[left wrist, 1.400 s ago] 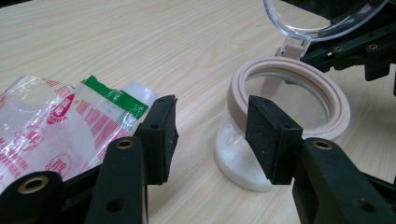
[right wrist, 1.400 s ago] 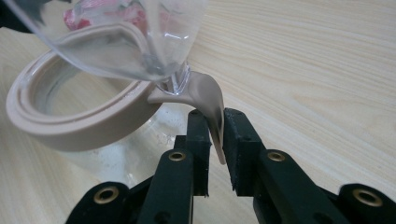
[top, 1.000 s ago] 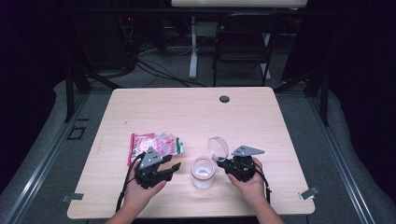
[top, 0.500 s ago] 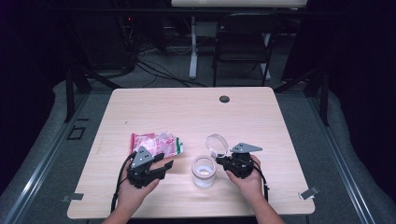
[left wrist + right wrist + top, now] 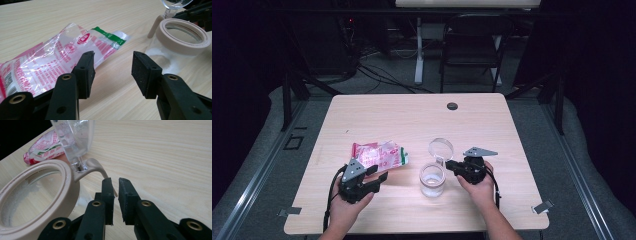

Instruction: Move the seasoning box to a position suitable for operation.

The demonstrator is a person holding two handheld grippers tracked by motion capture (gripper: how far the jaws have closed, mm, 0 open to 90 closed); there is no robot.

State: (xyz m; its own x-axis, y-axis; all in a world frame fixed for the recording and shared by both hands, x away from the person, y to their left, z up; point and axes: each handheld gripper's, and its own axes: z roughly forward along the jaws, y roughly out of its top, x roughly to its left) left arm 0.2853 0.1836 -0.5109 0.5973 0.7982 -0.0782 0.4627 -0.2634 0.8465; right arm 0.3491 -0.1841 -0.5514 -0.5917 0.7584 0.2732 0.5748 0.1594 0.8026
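Observation:
A glass jar [image 5: 432, 181] with a beige rim [image 5: 185, 37] stands near the table's front, with white grains in its bottom. Its clear lid [image 5: 440, 148] is hinged up and back. My right gripper [image 5: 449, 166] is just right of the jar; in the right gripper view its jaws [image 5: 116, 187] are shut on the thin beige lever [image 5: 96, 167] that runs out from the lid's hinge. A pink and white plastic bag [image 5: 379, 155] with a green stripe lies flat to the jar's left. My left gripper [image 5: 379, 176] stands open [image 5: 112, 67] just in front of the bag, holding nothing.
The wooden table [image 5: 512, 125] carries a small black round knob [image 5: 452, 106] near its far edge. A dark folding chair [image 5: 472, 45] and cables stand on the floor beyond the table.
My left gripper has pulled back to the left, away from the jar, and now points at the bag's near edge. The right gripper has stayed at the jar's lever.

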